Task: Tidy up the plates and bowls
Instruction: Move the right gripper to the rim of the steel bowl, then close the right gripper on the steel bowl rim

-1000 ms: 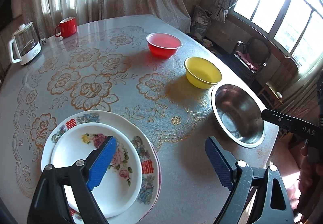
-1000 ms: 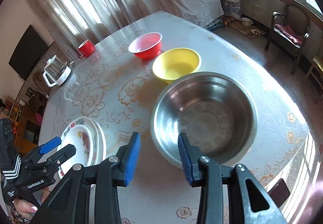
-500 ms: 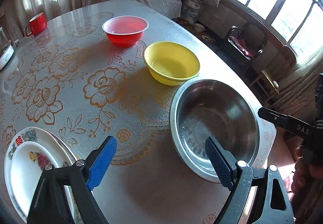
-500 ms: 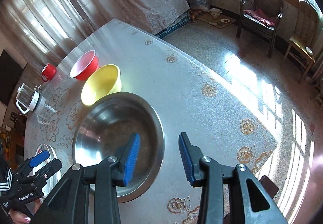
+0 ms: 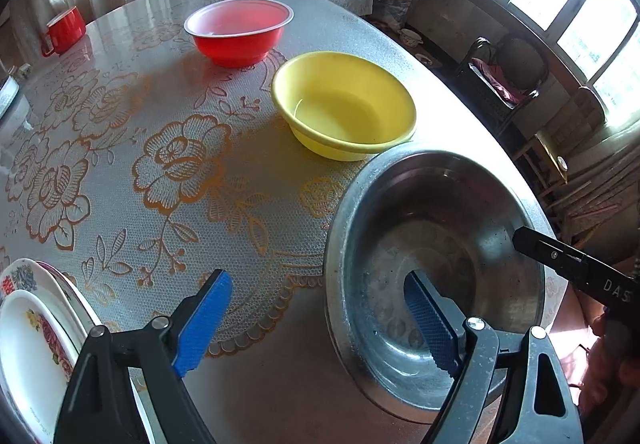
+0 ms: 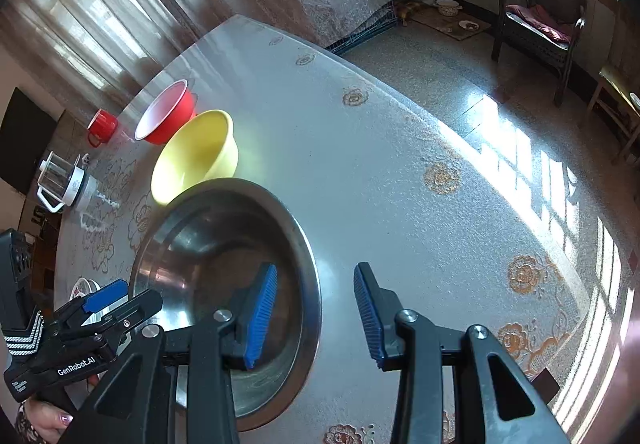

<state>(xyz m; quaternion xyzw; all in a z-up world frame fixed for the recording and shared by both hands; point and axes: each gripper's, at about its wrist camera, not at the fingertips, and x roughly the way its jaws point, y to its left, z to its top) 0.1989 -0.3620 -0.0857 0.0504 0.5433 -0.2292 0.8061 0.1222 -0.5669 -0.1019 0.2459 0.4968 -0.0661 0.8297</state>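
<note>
A large steel bowl (image 5: 436,264) sits near the table's front right edge, with a yellow bowl (image 5: 344,104) and a red bowl (image 5: 240,30) lined up behind it. My left gripper (image 5: 316,320) is open and straddles the steel bowl's left rim. My right gripper (image 6: 314,314) is open and straddles the steel bowl's (image 6: 208,256) right rim, one pad inside, one outside. Stacked flowered plates (image 5: 36,328) lie at the lower left. The yellow bowl (image 6: 196,156) and red bowl (image 6: 166,112) also show in the right wrist view.
A red mug (image 5: 64,29) stands at the far left of the round table (image 5: 160,164). A glass kettle (image 6: 60,180) stands beyond the bowls. The table edge runs close to the steel bowl's right side; a chair (image 6: 540,16) stands on the floor beyond.
Both grippers have moved in on the steel bowl. The left swung right away from the plates; the right now has its pads either side of the bowl's rim.
</note>
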